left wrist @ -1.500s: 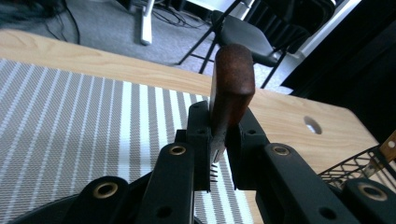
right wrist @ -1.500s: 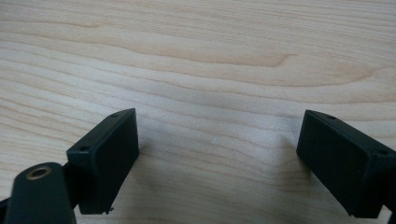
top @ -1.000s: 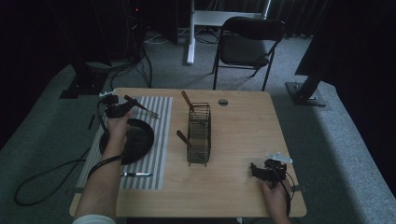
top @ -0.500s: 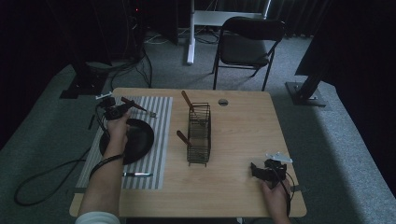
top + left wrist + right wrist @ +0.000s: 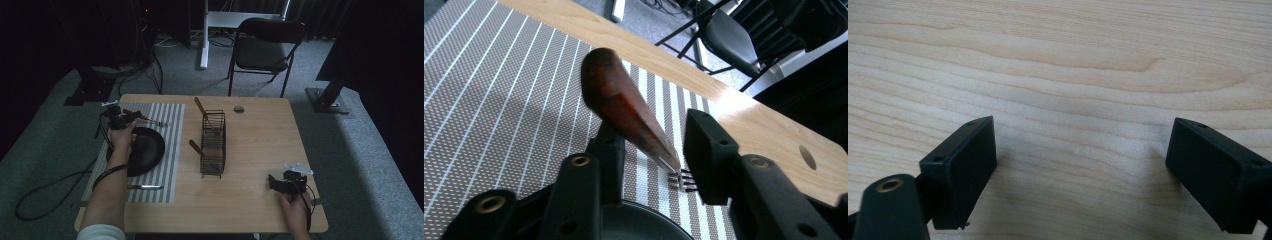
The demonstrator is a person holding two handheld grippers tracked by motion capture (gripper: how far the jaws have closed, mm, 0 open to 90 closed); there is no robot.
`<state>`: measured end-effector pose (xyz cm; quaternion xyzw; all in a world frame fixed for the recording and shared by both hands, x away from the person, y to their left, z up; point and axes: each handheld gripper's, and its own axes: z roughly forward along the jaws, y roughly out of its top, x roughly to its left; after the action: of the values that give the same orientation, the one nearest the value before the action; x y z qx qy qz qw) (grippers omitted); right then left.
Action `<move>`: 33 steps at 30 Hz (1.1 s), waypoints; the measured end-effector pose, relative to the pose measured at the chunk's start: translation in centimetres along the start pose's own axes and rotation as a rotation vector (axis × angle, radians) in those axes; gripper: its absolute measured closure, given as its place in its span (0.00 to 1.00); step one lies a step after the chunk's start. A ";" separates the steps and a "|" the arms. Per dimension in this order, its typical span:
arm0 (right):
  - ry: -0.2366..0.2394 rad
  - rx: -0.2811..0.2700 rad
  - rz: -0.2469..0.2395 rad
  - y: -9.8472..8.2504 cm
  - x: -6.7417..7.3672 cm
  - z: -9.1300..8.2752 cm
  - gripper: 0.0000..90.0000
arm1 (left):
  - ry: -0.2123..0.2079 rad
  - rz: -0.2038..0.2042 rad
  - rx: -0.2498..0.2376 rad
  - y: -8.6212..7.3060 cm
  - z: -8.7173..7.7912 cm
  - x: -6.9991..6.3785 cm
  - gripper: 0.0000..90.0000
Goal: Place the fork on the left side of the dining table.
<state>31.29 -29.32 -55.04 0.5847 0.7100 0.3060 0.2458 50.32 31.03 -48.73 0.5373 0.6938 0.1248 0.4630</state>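
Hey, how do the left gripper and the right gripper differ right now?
The left gripper has a wooden-handled fork between its jaws, which have just been opening; the right gripper has wide jaws with nothing between them. The left gripper is over the striped mat, the right gripper over bare table wood. Both have black jaws, now open.

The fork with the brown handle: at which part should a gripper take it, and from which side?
Take the fork by its thick brown handle, across the width, coming from above. The handle is broad and rounded, whereas the metal neck and prongs are thin and sit low over the striped mat. The left gripper straddles the narrow end of the handle; its jaws have just been opening, with the fork between them.
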 end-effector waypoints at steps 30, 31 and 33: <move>0.000 0.000 0.000 0.0 0.0 0.0 0.14 | 0.202 0.077 0.051 -0.2 1.3 1.0 0.41; 0.000 0.000 0.000 0.0 0.0 0.0 0.14 | 0.202 0.082 0.054 -0.2 1.3 1.0 0.41; 0.000 0.000 0.000 0.0 0.0 0.0 0.14 | 0.191 0.096 0.064 -0.3 1.3 0.9 0.41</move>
<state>31.28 -29.32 -55.04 0.5849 0.7099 0.3059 0.2458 51.17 31.26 -50.06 0.5700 0.7120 0.1753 0.3708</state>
